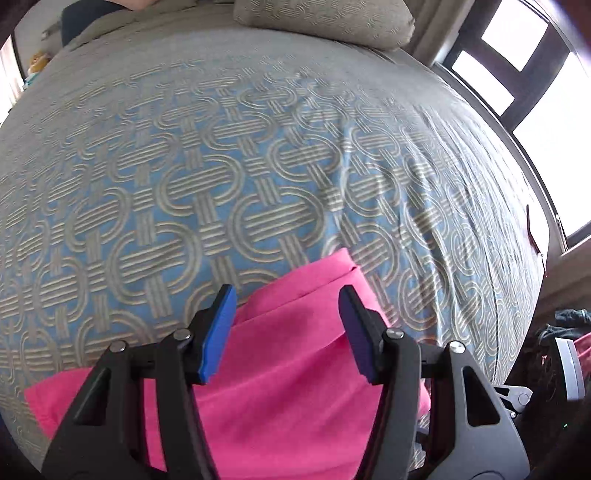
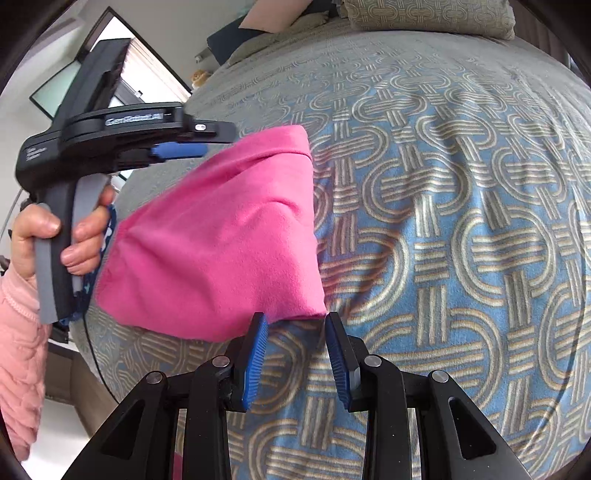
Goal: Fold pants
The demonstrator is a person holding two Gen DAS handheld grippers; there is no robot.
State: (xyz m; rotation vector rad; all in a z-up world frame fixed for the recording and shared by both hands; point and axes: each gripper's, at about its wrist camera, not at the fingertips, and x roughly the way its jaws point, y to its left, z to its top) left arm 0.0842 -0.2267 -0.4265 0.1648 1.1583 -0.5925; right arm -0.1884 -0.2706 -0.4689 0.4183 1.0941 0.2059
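The pink pants (image 1: pixel 288 354) lie folded into a compact pile on the blue and beige patterned bedspread (image 1: pixel 207 166). My left gripper (image 1: pixel 288 299) is open and hovers just above the pile, with nothing between its blue pads. In the right wrist view the pink pants (image 2: pixel 218 236) sit left of centre, and my left gripper (image 2: pixel 184 149) hangs over their far left side, held by a hand. My right gripper (image 2: pixel 295 325) is open, its tips at the near right corner of the pile, holding nothing.
A patterned pillow (image 1: pixel 325 18) lies at the head of the bed. A window (image 1: pixel 532 110) runs along the bed's right side. Dark clothing (image 1: pixel 565 325) lies past the bed's right edge. The bedspread (image 2: pixel 461 221) stretches out to the right of the pile.
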